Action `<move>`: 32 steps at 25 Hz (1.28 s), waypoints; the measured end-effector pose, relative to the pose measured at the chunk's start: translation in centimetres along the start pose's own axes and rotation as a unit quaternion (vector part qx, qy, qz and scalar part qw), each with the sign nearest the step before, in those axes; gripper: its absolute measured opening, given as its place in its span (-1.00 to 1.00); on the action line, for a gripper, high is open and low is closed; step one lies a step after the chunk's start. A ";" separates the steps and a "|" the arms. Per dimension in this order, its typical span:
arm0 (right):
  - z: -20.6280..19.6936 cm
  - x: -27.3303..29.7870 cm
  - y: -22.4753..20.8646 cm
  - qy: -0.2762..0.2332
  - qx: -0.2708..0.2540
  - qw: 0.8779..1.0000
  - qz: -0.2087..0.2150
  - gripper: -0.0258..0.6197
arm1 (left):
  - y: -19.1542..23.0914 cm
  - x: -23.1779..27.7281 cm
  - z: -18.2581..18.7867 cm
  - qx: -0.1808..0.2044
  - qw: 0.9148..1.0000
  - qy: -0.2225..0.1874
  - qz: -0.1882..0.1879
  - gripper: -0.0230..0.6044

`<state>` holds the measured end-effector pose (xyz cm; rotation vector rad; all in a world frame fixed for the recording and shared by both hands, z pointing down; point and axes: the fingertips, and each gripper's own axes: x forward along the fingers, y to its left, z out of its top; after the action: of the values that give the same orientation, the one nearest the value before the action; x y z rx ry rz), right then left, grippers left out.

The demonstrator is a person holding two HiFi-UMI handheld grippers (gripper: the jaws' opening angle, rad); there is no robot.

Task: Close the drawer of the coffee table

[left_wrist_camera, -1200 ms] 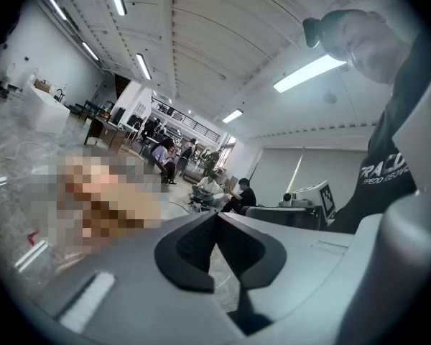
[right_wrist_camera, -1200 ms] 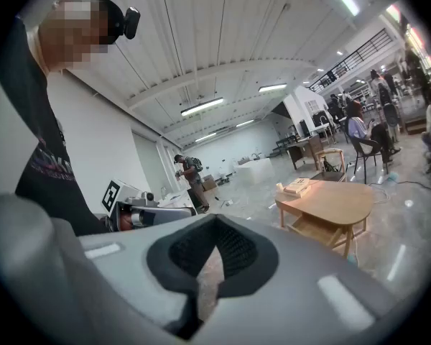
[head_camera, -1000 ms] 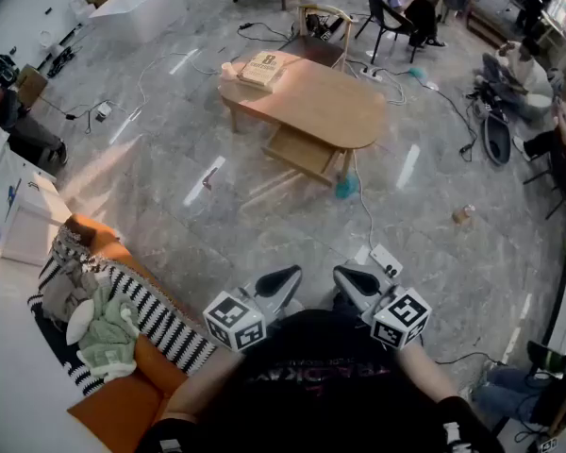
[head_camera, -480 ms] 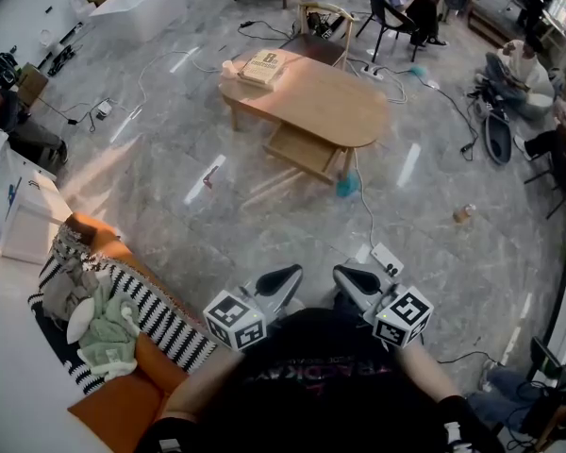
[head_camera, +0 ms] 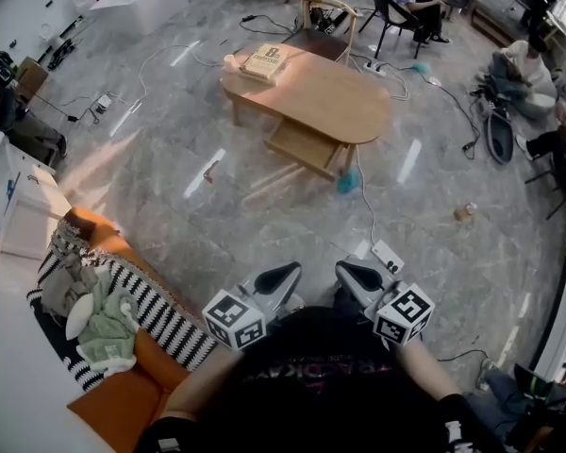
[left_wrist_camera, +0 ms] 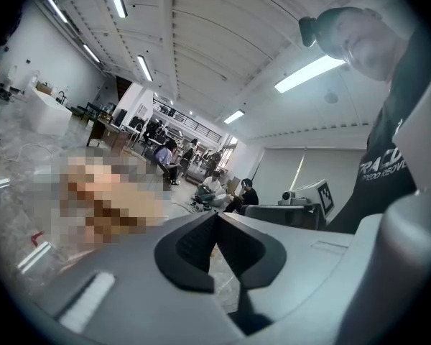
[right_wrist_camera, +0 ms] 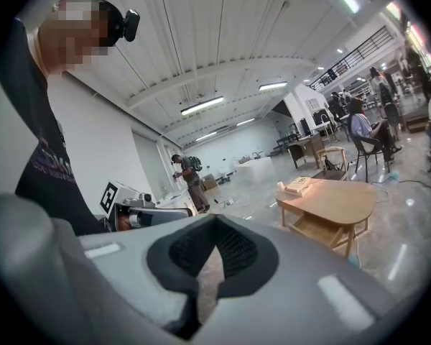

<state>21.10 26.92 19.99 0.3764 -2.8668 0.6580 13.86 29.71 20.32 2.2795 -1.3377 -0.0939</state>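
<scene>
1. The coffee table, an oval wooden top on legs, stands in the upper middle of the head view, well apart from both claws.
2. Its drawer hangs pulled out below the near edge of the top, opening toward the lower part of the frame.
3. On the table's left end lies a flat printed box. A small pale cup stands just beside it at the very edge.
4. The left claw and the right claw sit side by side at lower middle, close to the person's dark shirt. Each is narrow, with its pads pressed together and nothing gripped, as each claw's own view shows.
5. Grey marble floor lies between the claws and the drawer.
6. A white power strip lies just ahead of the right claw. Its cable runs up toward a teal object beside the table's near right leg, just right of the drawer.
7. A small dark scrap lies on the floor to the left of the drawer.
8. At lower left an orange sofa carries a striped blanket and a pale green soft toy. A white cabinet stands above it at the left edge.
9. Behind the table are a wooden chair and loose cables, with seated people at upper right. A small can lies at right middle.
</scene>
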 end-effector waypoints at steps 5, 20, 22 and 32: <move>0.3 0.5 -0.4 -0.002 -0.003 1.000 -0.008 -0.92 | 1.0 -0.2 0.4 0.007 1.000 -0.005 0.012 -0.92; 2.0 3.2 -4.3 0.008 -0.002 1.000 -0.026 -0.92 | 6.3 0.9 1.9 -0.017 0.999 -0.015 0.039 -0.92; 3.0 4.2 -6.2 0.010 -0.002 1.000 -0.026 -0.92 | 7.7 2.0 2.7 -0.018 0.999 -0.017 0.046 -0.92; 8.8 11.7 -15.5 0.022 -0.011 1.000 0.006 -0.92 | 15.4 8.0 8.1 -0.002 0.995 -0.014 0.094 -0.92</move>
<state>13.38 7.08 21.11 0.3379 -2.8338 0.6283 3.21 13.81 21.59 2.1442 -1.5570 -0.0641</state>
